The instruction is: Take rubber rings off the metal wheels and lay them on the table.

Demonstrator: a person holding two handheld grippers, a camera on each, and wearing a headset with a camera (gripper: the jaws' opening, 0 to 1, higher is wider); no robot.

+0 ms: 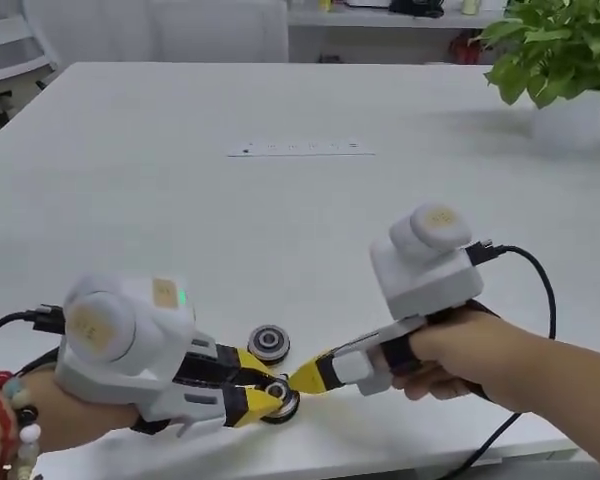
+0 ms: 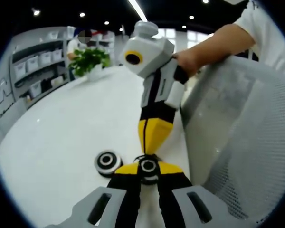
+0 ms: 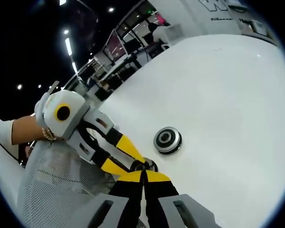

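Barely begun, seemingly: near metal wheel (image 2: 148,169) clamped in left hand-held gripper (image 1: 271,397), right hand-held gripper (image 1: 298,379) pinched shut at its rubber ring (image 1: 293,405), far wheel (image 1: 269,341) just beyond on the desk (image 1: 280,230), still ringed.

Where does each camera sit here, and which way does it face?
Head view: on the headset, looking down at the white table; left gripper, right gripper, hands low in frame.
Left gripper view: on the left gripper, facing along its jaws to the held wheel, right gripper opposite.
Right gripper view: on the right gripper, facing the left gripper.
Shared: all show the free wheel.
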